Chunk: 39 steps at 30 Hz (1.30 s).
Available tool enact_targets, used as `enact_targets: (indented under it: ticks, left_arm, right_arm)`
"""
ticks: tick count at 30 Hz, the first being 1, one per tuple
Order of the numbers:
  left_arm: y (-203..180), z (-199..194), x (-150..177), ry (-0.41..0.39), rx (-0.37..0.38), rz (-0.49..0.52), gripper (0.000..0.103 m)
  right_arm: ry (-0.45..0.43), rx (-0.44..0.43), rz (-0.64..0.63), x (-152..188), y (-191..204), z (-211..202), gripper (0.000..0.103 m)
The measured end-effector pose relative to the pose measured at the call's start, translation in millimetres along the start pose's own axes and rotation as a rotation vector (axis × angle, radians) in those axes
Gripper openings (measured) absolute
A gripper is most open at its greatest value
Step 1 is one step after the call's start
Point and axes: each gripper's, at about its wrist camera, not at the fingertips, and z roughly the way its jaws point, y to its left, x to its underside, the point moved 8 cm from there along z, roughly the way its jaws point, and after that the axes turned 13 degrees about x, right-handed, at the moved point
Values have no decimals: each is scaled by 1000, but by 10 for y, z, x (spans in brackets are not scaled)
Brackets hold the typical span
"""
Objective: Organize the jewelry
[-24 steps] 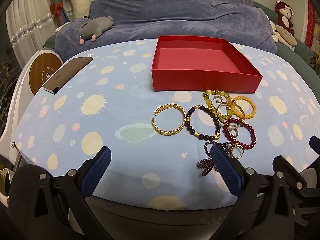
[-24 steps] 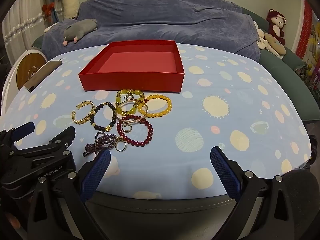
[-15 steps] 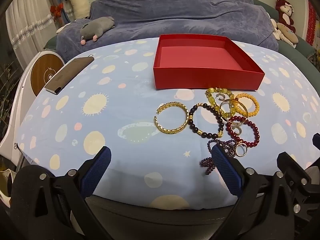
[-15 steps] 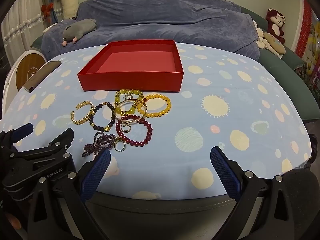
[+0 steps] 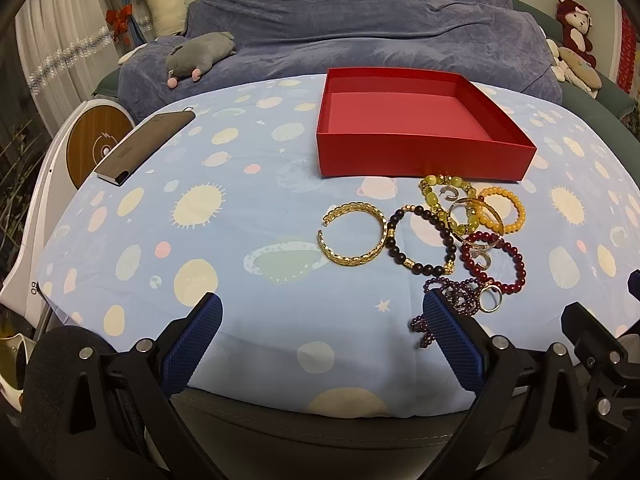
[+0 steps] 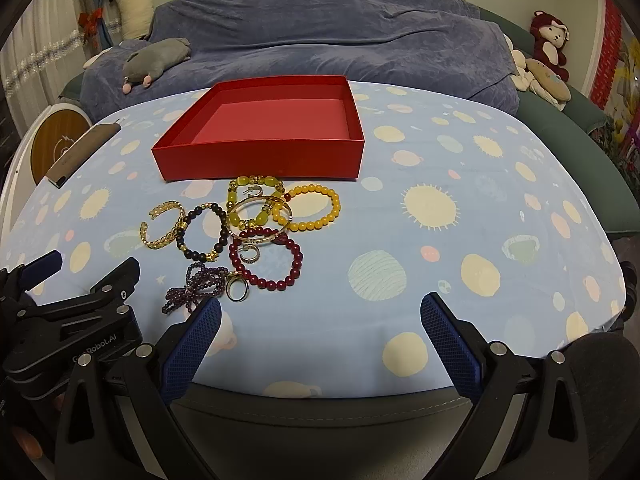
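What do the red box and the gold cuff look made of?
Red box: looks like matte cardboard, judging by its thin flat walls, crisp folded corners and lack of shine. Gold cuff: likely gold-toned metal, since it is an open rigid band with bright glints on a textured, chain-like surface; solid or plated cannot be told.

A shallow red cardboard box (image 5: pixel 420 160) is seen at upper centre of the left wrist frame, on the planet-print blue tablecloth (image 5: pixel 224 248). Directly below it, a cluster of beaded and gold metal bracelets (image 5: pixel 432 236) is spread. A flat grey-brown case (image 5: pixel 146 148) is placed at upper left.
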Motion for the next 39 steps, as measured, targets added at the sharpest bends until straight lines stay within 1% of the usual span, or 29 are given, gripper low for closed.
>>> enact_targets:
  ticks: [4, 10, 39]
  left_arm:
    - [8, -2, -1, 3, -2, -5, 96]
    - [-24, -7, 2, 1, -9, 17, 96]
    - [-9, -5, 10, -1, -7, 13, 96]
  right_arm:
    - [0, -2, 5, 2, -6, 0, 96]
    - [-4, -3, 0, 0, -3, -7, 96]
    - [-8, -2, -7, 5, 11, -4, 96]
